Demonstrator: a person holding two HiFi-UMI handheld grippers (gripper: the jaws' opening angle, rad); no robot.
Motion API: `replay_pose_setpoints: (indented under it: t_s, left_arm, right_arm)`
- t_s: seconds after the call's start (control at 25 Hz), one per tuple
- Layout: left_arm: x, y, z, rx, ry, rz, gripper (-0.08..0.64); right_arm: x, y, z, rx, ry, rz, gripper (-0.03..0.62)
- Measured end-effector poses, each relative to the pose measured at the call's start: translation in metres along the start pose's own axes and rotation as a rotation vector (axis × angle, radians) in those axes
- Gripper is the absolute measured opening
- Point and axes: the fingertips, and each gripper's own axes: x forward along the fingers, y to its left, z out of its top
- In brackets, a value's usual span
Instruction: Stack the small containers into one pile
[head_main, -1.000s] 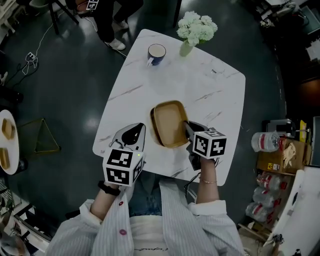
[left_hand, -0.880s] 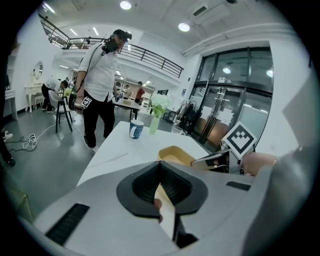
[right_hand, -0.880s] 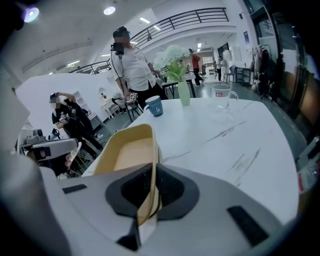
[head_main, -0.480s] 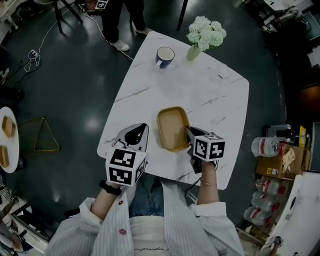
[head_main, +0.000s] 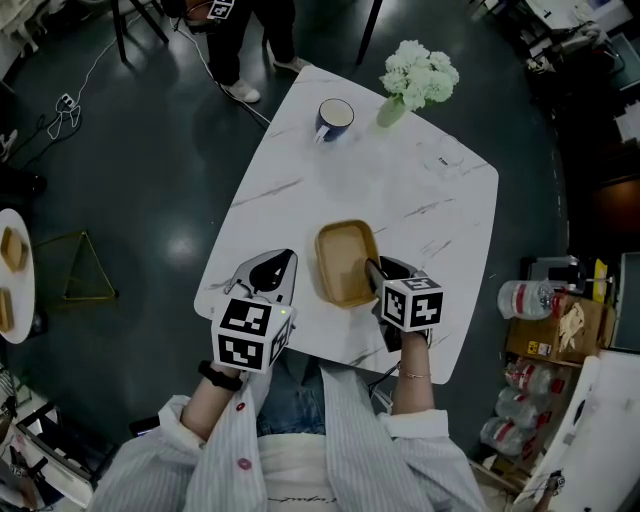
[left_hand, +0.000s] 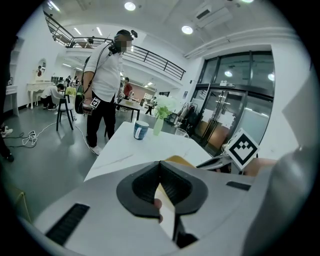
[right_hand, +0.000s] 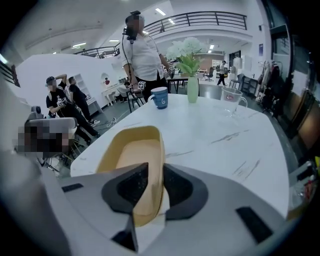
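Your right hand-held gripper has its jaws pinched narrow on the near right rim of the yellow container, one jaw inside the wall and one outside. The container's shallow, empty bowl stretches away ahead of that gripper and a little to its left, resting on the white marbled surface.

Your left hand-held gripper has its jaws drawn together with nothing between them. It hangs over the near left edge of the surface, just beside the container but apart from it; the container's rim peeks out past its jaw tips, slightly to the right.

Well beyond both grippers, near the far edge, stand a blue mug and a green vase of white flowers. A person stands on the floor behind them.
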Motion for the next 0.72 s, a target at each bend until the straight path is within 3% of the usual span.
replay_pose_setpoints:
  t_s: [0.72]
  left_arm:
    - [-0.004, -0.028, -0.004, 0.003, -0.007, 0.044, 0.017]
  right_arm:
    - [-0.020, -0.003, -0.001, -0.002, -0.059, 0.046, 0.103]
